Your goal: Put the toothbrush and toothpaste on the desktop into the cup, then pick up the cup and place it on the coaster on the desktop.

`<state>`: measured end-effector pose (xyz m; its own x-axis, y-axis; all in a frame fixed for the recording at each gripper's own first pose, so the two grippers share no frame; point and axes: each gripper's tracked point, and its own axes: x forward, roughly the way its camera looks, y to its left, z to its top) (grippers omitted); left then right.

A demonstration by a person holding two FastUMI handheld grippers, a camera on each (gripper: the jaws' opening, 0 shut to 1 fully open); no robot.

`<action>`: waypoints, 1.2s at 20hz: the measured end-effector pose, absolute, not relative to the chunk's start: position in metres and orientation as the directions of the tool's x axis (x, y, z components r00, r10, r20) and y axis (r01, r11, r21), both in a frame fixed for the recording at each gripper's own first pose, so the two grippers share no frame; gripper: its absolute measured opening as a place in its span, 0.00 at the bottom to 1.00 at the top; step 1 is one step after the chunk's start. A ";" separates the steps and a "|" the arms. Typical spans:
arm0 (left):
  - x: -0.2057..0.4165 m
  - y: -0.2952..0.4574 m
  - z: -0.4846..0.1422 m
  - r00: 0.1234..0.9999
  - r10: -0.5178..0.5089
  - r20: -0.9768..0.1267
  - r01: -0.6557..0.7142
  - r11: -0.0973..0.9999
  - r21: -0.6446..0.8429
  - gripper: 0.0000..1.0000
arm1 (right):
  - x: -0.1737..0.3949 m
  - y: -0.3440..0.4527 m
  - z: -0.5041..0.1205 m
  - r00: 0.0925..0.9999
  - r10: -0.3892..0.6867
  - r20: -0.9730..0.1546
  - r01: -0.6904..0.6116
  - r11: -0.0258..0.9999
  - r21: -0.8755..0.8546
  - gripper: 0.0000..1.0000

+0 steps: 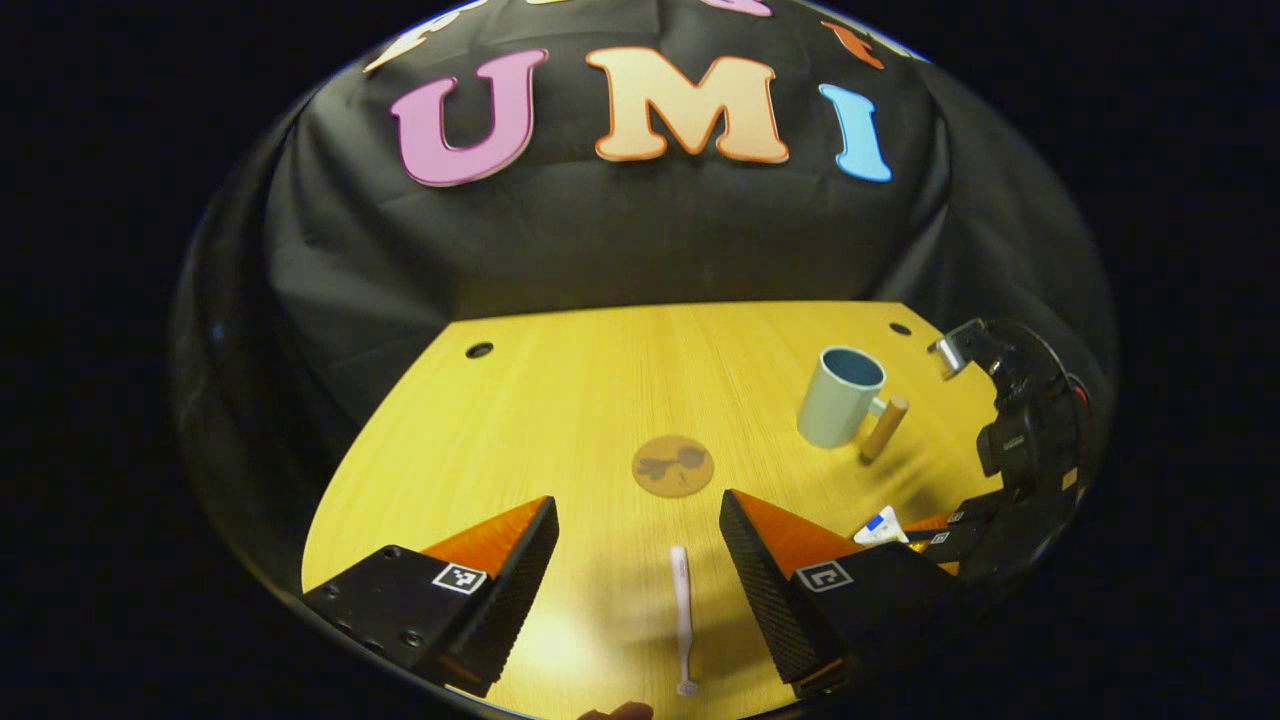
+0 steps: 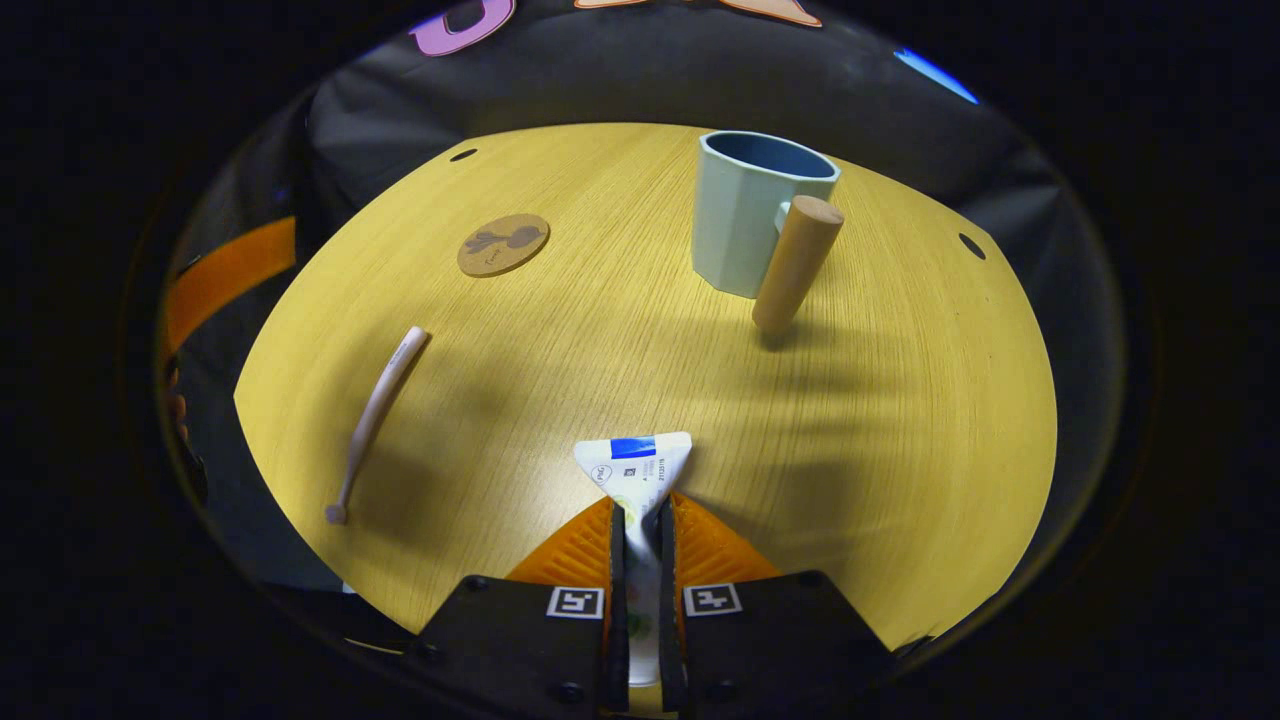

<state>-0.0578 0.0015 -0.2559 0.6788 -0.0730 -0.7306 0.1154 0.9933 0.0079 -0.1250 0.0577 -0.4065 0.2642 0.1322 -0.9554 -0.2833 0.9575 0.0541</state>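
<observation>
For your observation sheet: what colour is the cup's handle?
Light wood-brown handle on a pale blue-green cup; clearest in the right gripper view.

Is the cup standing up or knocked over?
Upright: the cup stands on the table, its open mouth facing up, handle at its side.

matt wood-grain desktop (image 2: 850,400), cork-like coaster (image 2: 503,244), wooden-handled cup (image 2: 745,215).

right claw (image 2: 640,530) clamping toothpaste (image 2: 636,468) — cup (image 2: 745,210) beyond
</observation>
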 end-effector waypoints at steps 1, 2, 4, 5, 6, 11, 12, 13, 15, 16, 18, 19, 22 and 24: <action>-0.062 -0.001 -0.267 0.646 -0.076 -0.760 0.120 0.993 0.003 0.95 | -0.125 0.058 -0.407 0.266 0.133 -0.955 -0.284 0.957 0.055 0.15; -0.066 -0.001 -0.277 0.616 -0.076 -0.784 0.121 0.993 -0.001 0.95 | -0.125 0.058 -0.406 0.268 0.134 -0.954 -0.283 0.958 0.055 0.15; -0.074 0.000 -0.293 0.559 -0.073 -0.826 0.118 0.993 -0.008 0.96 | -0.125 0.058 -0.406 0.270 0.135 -0.953 -0.283 0.957 0.055 0.15; -0.077 0.001 -0.299 0.531 -0.073 -0.844 0.114 0.993 -0.015 0.96 | -0.124 0.058 -0.406 0.270 0.136 -0.953 -0.283 0.958 0.056 0.15; -0.081 0.000 -0.307 0.501 -0.078 -0.862 0.113 0.993 -0.024 0.96 | -0.125 0.058 -0.406 0.270 0.137 -0.953 -0.283 0.957 0.057 0.15; -0.095 -0.003 -0.339 0.363 -0.085 -0.928 0.122 0.992 -0.043 0.96 | -0.124 0.057 -0.406 0.273 0.141 -0.952 -0.279 0.958 0.062 0.15; -0.097 -0.003 -0.344 0.340 -0.083 -0.937 0.124 0.991 -0.042 0.96 | -0.124 0.057 -0.406 0.273 0.142 -0.951 -0.277 0.959 0.063 0.15; -0.099 -0.003 -0.349 0.315 -0.076 -0.946 0.127 0.991 -0.038 0.96 | -0.124 0.058 -0.406 0.273 0.142 -0.951 -0.276 0.959 0.064 0.15; -0.103 -0.004 -0.357 0.278 -0.068 -0.958 0.130 0.991 -0.033 0.96 | -0.124 0.057 -0.406 0.272 0.143 -0.952 -0.276 0.959 0.066 0.15; -0.104 -0.003 -0.360 0.264 -0.066 -0.962 0.129 0.991 -0.033 0.96 | -0.124 0.058 -0.406 0.272 0.144 -0.951 -0.276 0.959 0.066 0.15; -0.106 -0.002 -0.361 0.235 -0.060 -0.970 0.125 0.992 -0.031 0.96 | -0.124 0.058 -0.406 0.271 0.145 -0.951 -0.276 0.959 0.067 0.15; -0.100 -0.003 -0.364 0.249 -0.062 -0.967 0.132 0.991 -0.030 0.94 | -0.124 0.058 -0.406 0.271 0.146 -0.951 -0.276 0.959 0.068 0.15; -0.102 -0.004 -0.365 0.199 -0.058 -0.978 0.137 0.990 -0.031 0.96 | -0.124 0.058 -0.406 0.268 0.148 -0.952 -0.278 0.958 0.071 0.14; -0.104 -0.005 -0.366 0.148 -0.053 -0.988 0.112 0.993 -0.036 0.94 | -0.124 0.058 -0.406 0.267 0.150 -0.952 -0.279 0.958 0.073 0.15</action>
